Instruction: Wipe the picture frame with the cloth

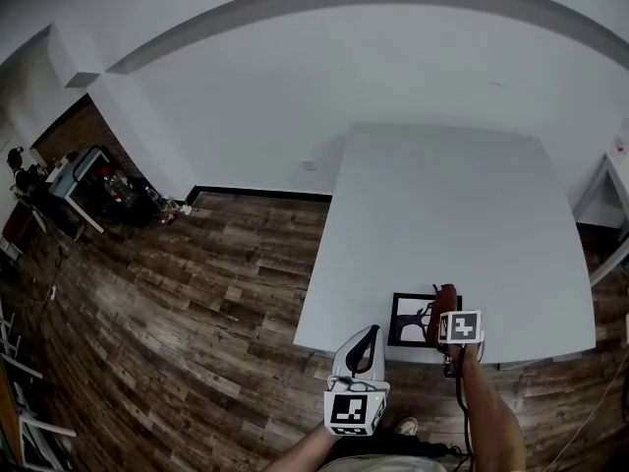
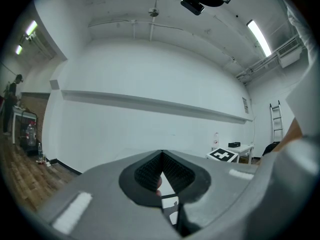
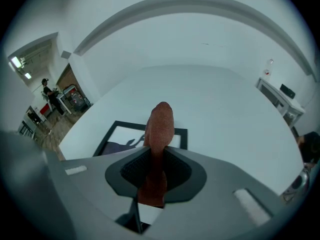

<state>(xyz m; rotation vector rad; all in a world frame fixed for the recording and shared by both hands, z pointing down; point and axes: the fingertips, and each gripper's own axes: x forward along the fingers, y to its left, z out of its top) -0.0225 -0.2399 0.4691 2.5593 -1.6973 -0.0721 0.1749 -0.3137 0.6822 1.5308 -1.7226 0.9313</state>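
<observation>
Nearest the person, the left gripper [image 1: 366, 347] hangs off the tabletop's near edge, over the wood floor [image 1: 226, 264]. It is tipped up toward the white wall [image 2: 150, 119] rather than down at the work. In its own view its jaws meet at the tips with nothing gripped between them. Just beyond it and to its right, the right gripper [image 1: 449, 334] is over the tabletop [image 1: 442, 205], its jaws clenched on the cloth [image 3: 161, 124]. The cloth is a rust-brown strip bunched into a narrow roll that runs up through the jaws and ends in a rounded nub past their tips. The picture frame [image 3: 125, 134] lies flat right beneath and ahead of that nub, close to the tabletop's near edge and toward its middle. The right gripper is plainly the nearer of the two and already lined up with the frame, while the left is off to the frame's near left. The cloth's end sits over the frame's right-hand part; whether it is touching the glass cannot be told. The frame has a thin black border round a white picture with a dark silhouette. It looks slightly wider than deep, its longer side running along the tabletop's edge, so a wipe would likely sweep leftward across it from where the cloth is. Beyond the frame the tabletop is bare white, reaching back to the wall.
</observation>
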